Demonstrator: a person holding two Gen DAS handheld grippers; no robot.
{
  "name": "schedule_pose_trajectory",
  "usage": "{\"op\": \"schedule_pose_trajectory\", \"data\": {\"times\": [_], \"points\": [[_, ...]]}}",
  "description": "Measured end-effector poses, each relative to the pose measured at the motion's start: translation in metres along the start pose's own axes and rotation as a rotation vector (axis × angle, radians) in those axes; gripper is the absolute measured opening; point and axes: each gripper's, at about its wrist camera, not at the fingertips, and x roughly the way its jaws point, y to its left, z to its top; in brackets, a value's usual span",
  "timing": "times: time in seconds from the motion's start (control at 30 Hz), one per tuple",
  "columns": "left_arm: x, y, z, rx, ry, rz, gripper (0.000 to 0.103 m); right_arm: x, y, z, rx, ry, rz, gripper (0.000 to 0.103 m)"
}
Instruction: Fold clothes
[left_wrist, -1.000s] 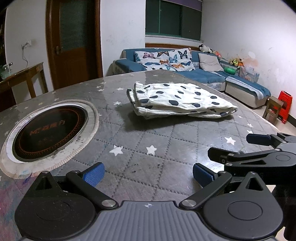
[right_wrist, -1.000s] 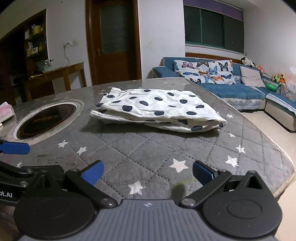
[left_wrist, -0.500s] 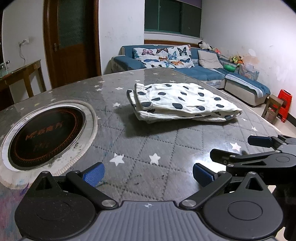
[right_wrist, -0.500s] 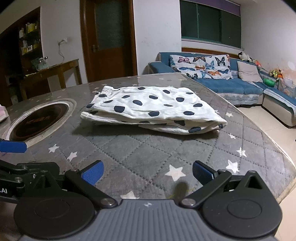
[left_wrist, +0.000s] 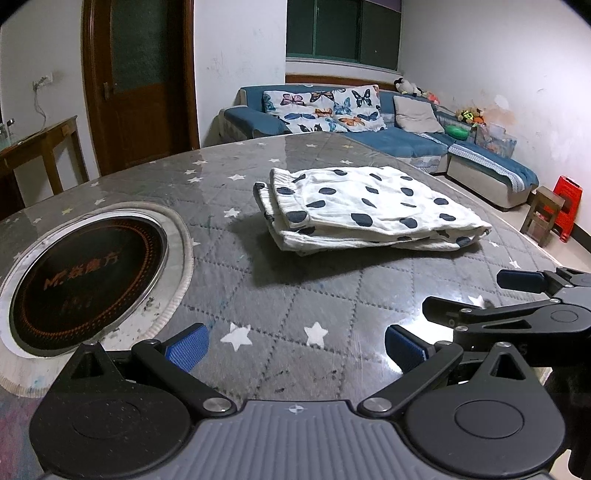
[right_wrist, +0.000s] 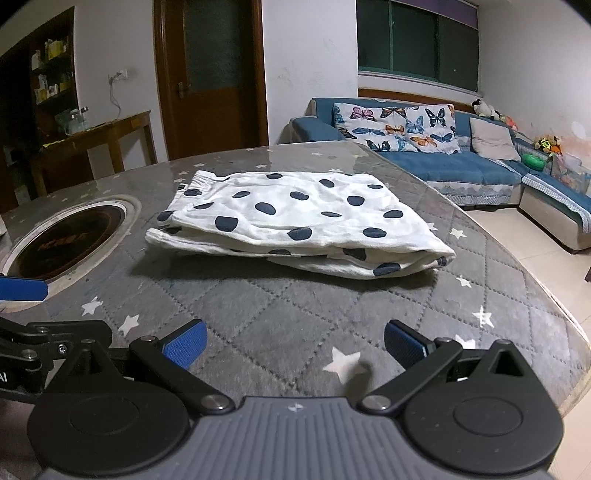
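Evidently late in the fold. The spotted garment (right_wrist: 295, 218), white with dark blue dots, lies as a layered rectangle on the grey star-print tabletop (right_wrist: 258, 317), toward its far side. Nothing is holding it.

Left gripper (left_wrist: 295, 345): jaws spread wide, empty, low over the near tabletop, well short of the cloth. Right gripper (right_wrist: 293, 343): same, jaws apart, nothing between them, the garment well ahead.

Step in hand, as judged: a pause or check between folds, or the finish. The bundle looks compact, but the layers are not flush; the lower ones stick out past the top one on the near long side and at the waistband end.

Next move, if another is wanted: either a last fold in half or a tidy of the uneven edges. That calls for both grippers to travel forward to the near edge and close on all layers at once, not only the top sheet, or the stack will slide apart.

Views compared:
- Left wrist view shows the round inset hotplate (left_wrist: 88, 277) large and close, to the left of the cloth, and the stacked waistband edges end-on. It also catches the right gripper from the side, at lower right.
- Right wrist view shows the rounded fold end at right, with its gaping layers, and the tabletop's right rim falling away to the floor. One blue pad of the left gripper appears at its left margin.
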Motion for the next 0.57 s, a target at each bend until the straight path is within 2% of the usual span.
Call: {"op": "schedule_pose_trajectory", "data": {"times": [0.57], "points": [[0.02, 0.005, 0.013, -0.003, 0.023, -0.005, 0.103, 0.018, -0.004, 0.012, 0.0, 0.009, -0.006, 0.103]]}}
